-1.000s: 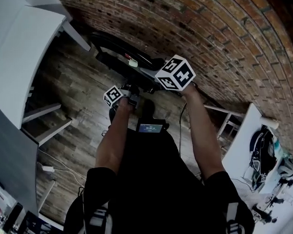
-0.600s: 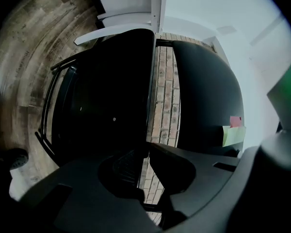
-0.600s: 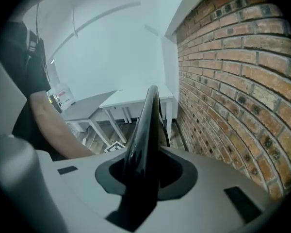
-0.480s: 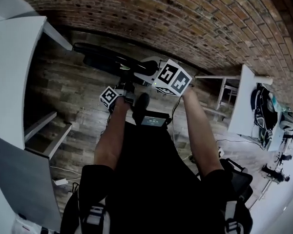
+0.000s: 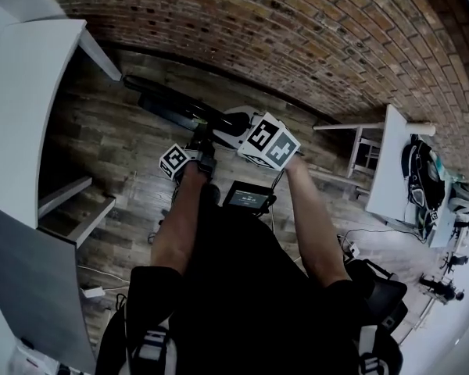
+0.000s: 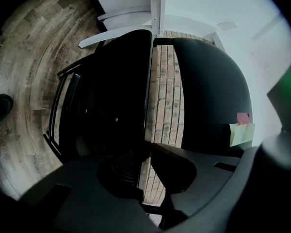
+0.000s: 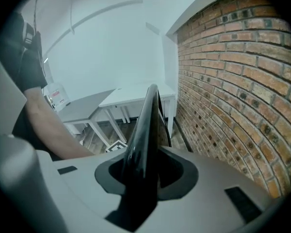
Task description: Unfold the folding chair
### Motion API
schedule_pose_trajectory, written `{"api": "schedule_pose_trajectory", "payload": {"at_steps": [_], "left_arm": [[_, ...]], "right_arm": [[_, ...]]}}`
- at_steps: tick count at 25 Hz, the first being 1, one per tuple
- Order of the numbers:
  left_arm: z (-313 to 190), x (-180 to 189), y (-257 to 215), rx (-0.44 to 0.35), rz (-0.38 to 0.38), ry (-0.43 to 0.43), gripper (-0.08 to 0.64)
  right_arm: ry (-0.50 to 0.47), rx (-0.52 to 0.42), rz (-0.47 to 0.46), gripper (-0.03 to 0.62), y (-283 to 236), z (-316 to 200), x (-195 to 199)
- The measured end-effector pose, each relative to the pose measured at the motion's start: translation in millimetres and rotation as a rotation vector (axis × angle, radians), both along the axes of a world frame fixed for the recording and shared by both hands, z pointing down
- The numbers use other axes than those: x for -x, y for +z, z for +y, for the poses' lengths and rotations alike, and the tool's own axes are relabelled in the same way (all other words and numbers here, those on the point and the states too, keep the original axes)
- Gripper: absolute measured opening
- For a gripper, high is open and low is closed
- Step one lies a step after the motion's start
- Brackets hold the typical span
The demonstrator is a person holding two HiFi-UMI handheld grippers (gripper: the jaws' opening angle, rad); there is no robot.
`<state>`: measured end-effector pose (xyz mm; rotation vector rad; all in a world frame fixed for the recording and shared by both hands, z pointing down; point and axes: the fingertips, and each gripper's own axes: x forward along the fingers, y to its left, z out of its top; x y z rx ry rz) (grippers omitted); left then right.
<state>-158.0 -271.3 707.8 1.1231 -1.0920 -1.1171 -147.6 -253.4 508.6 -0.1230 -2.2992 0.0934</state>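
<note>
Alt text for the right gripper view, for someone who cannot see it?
The right tongs are clamped on the black edge of the folding chair, which rises up between them. A brick wall runs along the right; white tables and a person's forearm show further left.

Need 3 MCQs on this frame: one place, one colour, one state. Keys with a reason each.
1. Where is the chair? A) beside the brick wall B) on a table top C) in a box
2. Chair colour? A) white B) black C) red
3. Right tool? A) open, empty B) shut on the chair C) out of view
Key: 1A, the head view shows it along the wall; 2B, black in every view; 3B, a chair panel sits clamped between its jaws.
</note>
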Motion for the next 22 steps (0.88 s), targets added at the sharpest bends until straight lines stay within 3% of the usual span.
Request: {"api": "schedule_pose_trajectory", "payload": {"at_steps": [9,22], "left_arm": [[49.9,-53.2,-5.5,0.028,-0.023,0.085,0.06],[115.2,-85.6,3.1,0.078,-0.016,0.111,0.067]], "right_arm": [[0.128,0.061,-0.006,0.107,-5.6,35.9,-53.2],[0.16,0.067,0.001,0.115,-1.8,103.3,-86.6]]}}
